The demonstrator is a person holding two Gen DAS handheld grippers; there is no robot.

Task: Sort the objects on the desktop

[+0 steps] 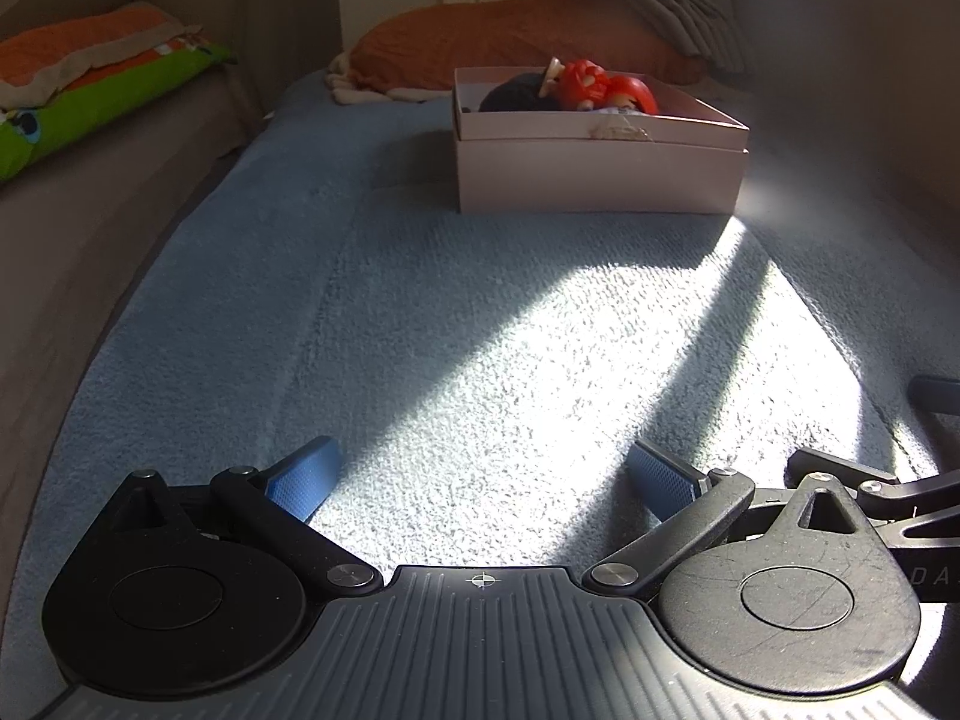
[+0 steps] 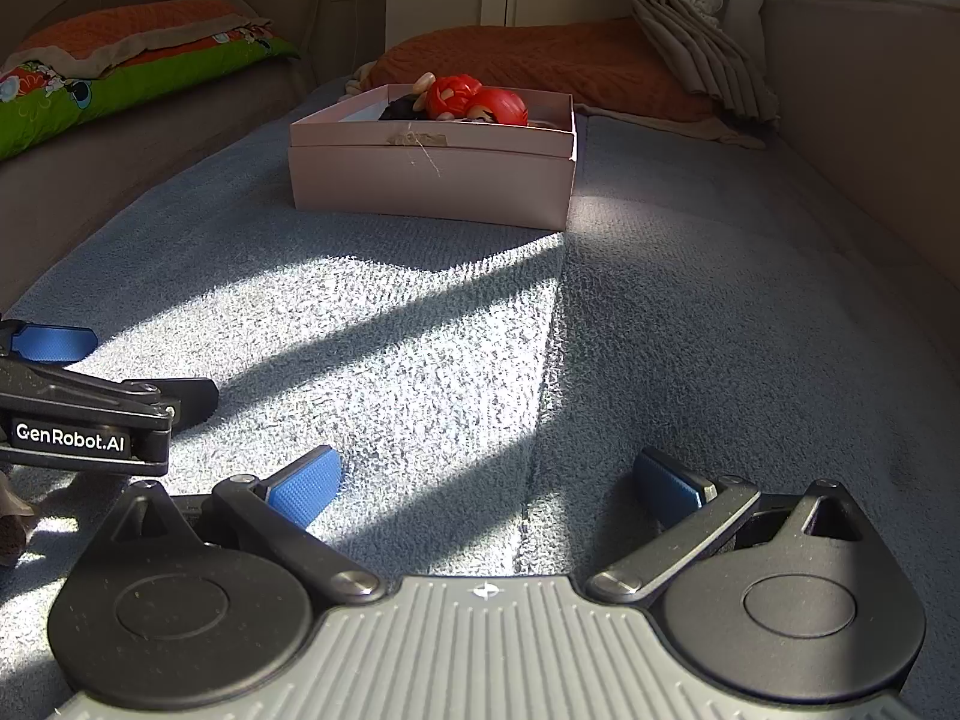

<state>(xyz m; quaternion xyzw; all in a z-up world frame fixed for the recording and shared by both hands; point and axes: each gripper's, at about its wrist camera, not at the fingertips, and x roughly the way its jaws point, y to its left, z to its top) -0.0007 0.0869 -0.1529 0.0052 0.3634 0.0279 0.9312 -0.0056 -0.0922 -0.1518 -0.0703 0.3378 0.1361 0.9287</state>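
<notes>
A pale pink cardboard box (image 1: pixel 600 180) (image 2: pixel 432 186) stands on the blue blanket ahead of both grippers. Inside it lie red round toy figures (image 1: pixel 600 87) (image 2: pixel 480 102) and a dark object (image 1: pixel 516 93). My left gripper (image 1: pixel 480 480) hovers low over the blanket with its blue pads (image 1: pixel 303 483) spread wide and nothing between them. My right gripper (image 2: pixel 486 480) is likewise open and holds nothing. The left gripper (image 2: pixel 129 372) shows at the left edge of the right wrist view. Both sit well short of the box.
The blue blanket (image 1: pixel 420 330) covers a bed-like surface with sunlit stripes. An orange cushion (image 1: pixel 528 36) and a grey curtain (image 2: pixel 702 42) lie behind the box. A green and orange pillow (image 2: pixel 120 72) rests on a ledge at left. A padded wall (image 2: pixel 870 150) runs along the right.
</notes>
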